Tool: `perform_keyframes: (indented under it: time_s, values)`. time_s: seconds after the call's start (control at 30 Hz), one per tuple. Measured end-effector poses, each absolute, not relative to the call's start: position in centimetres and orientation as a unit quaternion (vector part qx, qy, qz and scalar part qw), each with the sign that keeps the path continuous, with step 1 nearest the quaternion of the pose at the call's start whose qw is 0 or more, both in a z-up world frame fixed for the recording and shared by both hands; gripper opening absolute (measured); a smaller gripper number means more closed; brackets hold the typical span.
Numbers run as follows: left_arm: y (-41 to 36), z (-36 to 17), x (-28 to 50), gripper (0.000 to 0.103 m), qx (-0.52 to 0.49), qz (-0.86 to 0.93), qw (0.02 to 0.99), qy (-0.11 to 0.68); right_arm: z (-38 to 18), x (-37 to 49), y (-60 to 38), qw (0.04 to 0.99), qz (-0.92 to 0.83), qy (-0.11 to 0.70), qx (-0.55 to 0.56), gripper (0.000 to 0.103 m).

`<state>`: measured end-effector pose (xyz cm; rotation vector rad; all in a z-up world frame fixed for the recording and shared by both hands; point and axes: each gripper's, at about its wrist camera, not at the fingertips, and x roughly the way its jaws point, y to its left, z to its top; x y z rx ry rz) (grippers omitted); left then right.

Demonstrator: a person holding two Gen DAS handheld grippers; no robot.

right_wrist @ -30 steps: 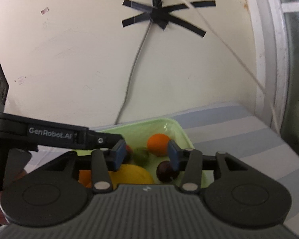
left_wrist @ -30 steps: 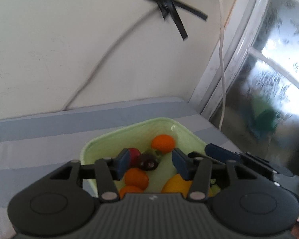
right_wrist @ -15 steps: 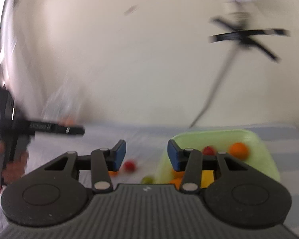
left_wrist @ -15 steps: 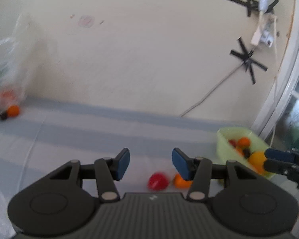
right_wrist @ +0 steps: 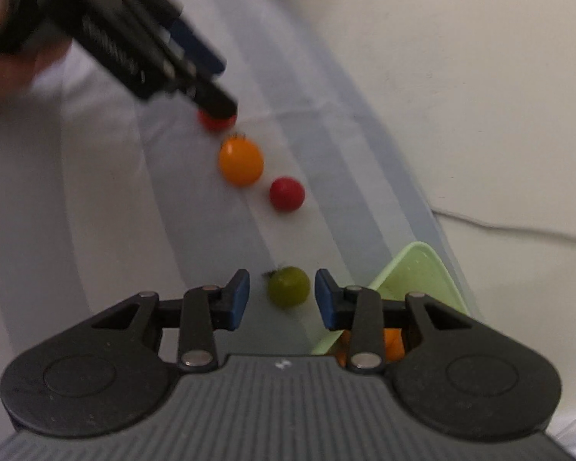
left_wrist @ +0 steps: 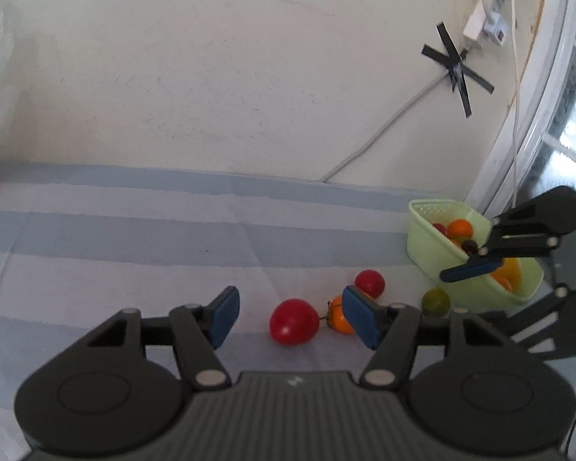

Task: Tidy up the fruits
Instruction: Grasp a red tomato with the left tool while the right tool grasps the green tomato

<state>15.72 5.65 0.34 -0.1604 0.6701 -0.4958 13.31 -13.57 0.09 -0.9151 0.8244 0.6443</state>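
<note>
Lining up on the last loose fruit, the right gripper point(right_wrist: 281, 299) closes its still-clear fingers around the green tomato point(right_wrist: 288, 286) beside the basket point(left_wrist: 476, 265) at the bench's far right corner, while the left gripper point(left_wrist: 288, 317) opens, empty, toward the big red tomato point(left_wrist: 293, 321).

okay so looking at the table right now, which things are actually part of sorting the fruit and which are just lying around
Part of the job:
- larger red tomato
- orange tomato
- smaller red tomato
- green tomato
- green basket, already holding fruit
- left tongs, opening
- right tongs, closing around the green tomato, pads not touching it

Just lying about:
- wall cable
- black tape cross
- striped cloth
</note>
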Motion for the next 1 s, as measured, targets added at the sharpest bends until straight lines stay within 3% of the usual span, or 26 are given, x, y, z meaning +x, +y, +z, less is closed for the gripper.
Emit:
perform_keyframes:
  time_s: [0.27, 0.33, 0.37, 0.57, 0.8, 0.9, 0.97, 1.0]
  values:
    - [6.7, 0.6, 14.5, 0.061, -0.063, -0.274, 0.913, 0.296, 0.0, 16.6, -12.4, 0.708, 0.317, 0.445, -0.448, 0.039]
    - [6.2, 0.6, 14.2, 0.061, -0.042, -0.285, 0.911, 0.295, 0.1, 17.5, -12.5, 0.704, 0.321, 0.464, -0.431, 0.037]
    - [5.9, 0.6, 14.2, 0.061, -0.033, -0.289, 0.910, 0.297, 0.1, 17.6, -12.6, 0.700, 0.328, 0.471, -0.423, 0.028]
    - [4.9, 0.1, 14.8, 0.061, 0.002, -0.288, 0.907, 0.307, 0.2, 15.6, -13.3, 0.716, 0.336, 0.443, -0.421, 0.027]
    - [3.8, -0.3, 15.2, 0.060, 0.041, -0.290, 0.904, 0.311, 1.2, 8.2, -14.9, 0.764, 0.420, 0.388, -0.300, 0.028]
    - [3.1, -0.5, 15.7, 0.057, 0.053, -0.295, 0.898, 0.321, 0.3, 6.0, -15.8, 0.797, 0.421, 0.372, -0.223, 0.028]
    - [2.8, -0.7, 15.9, 0.035, 0.062, -0.294, 0.896, 0.328, -0.4, 4.6, -16.5, 0.821, 0.408, 0.359, -0.176, 0.028]
    - [2.6, -0.7, 16.0, 0.030, 0.067, -0.287, 0.897, 0.329, -0.5, 4.2, -16.9, 0.832, 0.400, 0.351, -0.158, 0.028]
